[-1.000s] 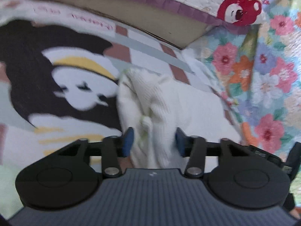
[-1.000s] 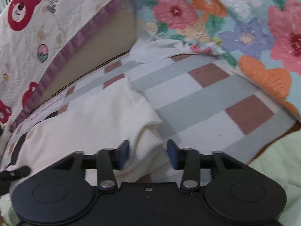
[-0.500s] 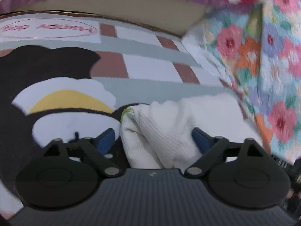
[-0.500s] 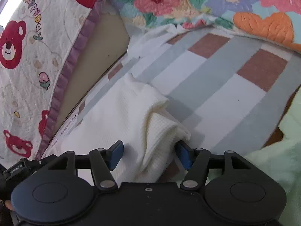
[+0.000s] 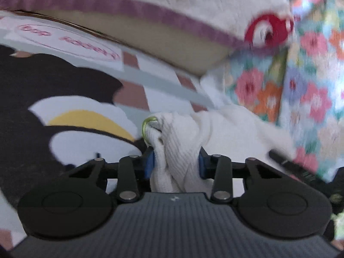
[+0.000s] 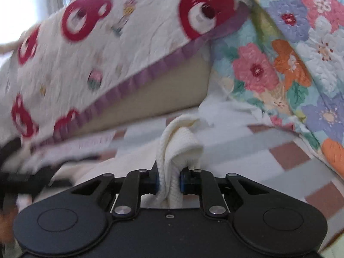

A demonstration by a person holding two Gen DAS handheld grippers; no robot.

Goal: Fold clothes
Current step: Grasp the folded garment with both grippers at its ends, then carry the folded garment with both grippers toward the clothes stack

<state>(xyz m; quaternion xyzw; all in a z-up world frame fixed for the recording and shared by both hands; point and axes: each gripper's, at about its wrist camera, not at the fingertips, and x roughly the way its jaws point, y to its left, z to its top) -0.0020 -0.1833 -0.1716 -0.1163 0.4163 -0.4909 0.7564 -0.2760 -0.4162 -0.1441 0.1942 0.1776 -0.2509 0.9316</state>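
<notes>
Fabric fills the left wrist view: the left gripper [image 5: 174, 161] is held low and nearly level over the bed, its two blue-padded fingers [image 5: 149, 161] pinched against a thick bunch of one white waffle-knit garment [image 5: 179, 142]. The jaws stand at a moderate gap, packed full by the cloth. A yellow-green trimmed edge [image 5: 146, 126] curls out of the bunch just beyond the left finger. From the grip the garment's long axis runs away to the right, toward the floral quilt [image 5: 311, 81]; that far part is blurred. Under and to the left lies a checked blanket [image 5: 137, 92] printed with a black, white and yellow cartoon figure. Beyond it is a cushion with a purple ruffle [image 5: 150, 15] and a red bear print.

In the right wrist view, the right gripper [image 6: 169, 181] is tipped slightly upward, and its two fingers [image 6: 155, 181] are drawn narrow, clamped on a gathered fold of the same white garment [image 6: 178, 146]. The fold rises as a peak above the fingertips, and the rest of the cloth spreads down and to the left along the blanket, where motion blur hides its edge. The checked blanket [image 6: 268, 159] shows grey, white and brown squares on the right. The bear-print cushion [image 6: 107, 49] leans overhead, with five or so red bears countable, and the floral quilt [image 6: 290, 53] stands at the right.
</notes>
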